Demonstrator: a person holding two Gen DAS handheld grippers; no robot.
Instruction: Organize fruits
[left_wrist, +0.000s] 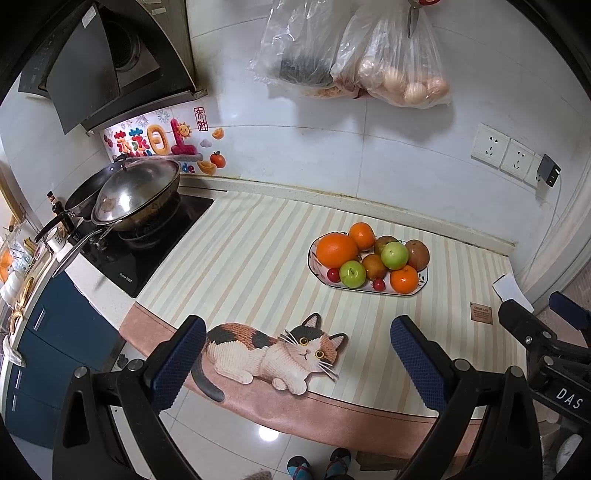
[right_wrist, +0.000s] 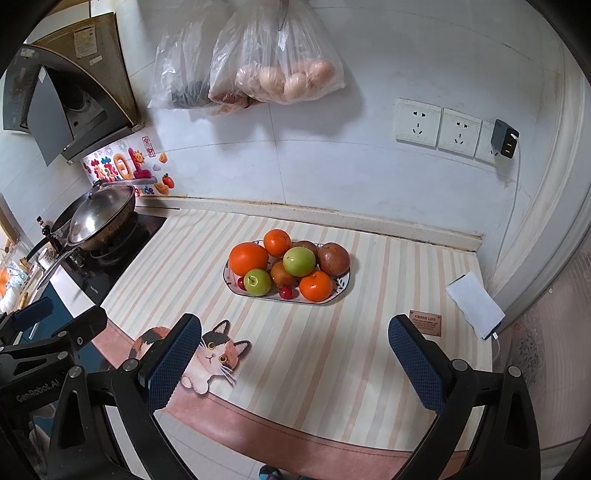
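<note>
all fruit sits piled on the oval white patterned plate (right_wrist: 341, 284); both jaws wide open, empty, hanging short of the tabletop; i can't tell sorted or waiting.

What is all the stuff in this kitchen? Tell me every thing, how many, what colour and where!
oranges: three, orange, on the plate
green apples: two, green, on the plate
brown fruits: three, reddish brown, on the plate
cherries: two, red, plate's front edge
plate: one, white, mid-counter
striped mat: one, cream and pink, covering the counter
cat picture: one, calico, mat's front edge
wok: one, steel, on the stove
plastic bags: two, clear, hanging on the wall
sockets: three, white, on the wall
left claw: open, empty
right claw: open, empty
</note>
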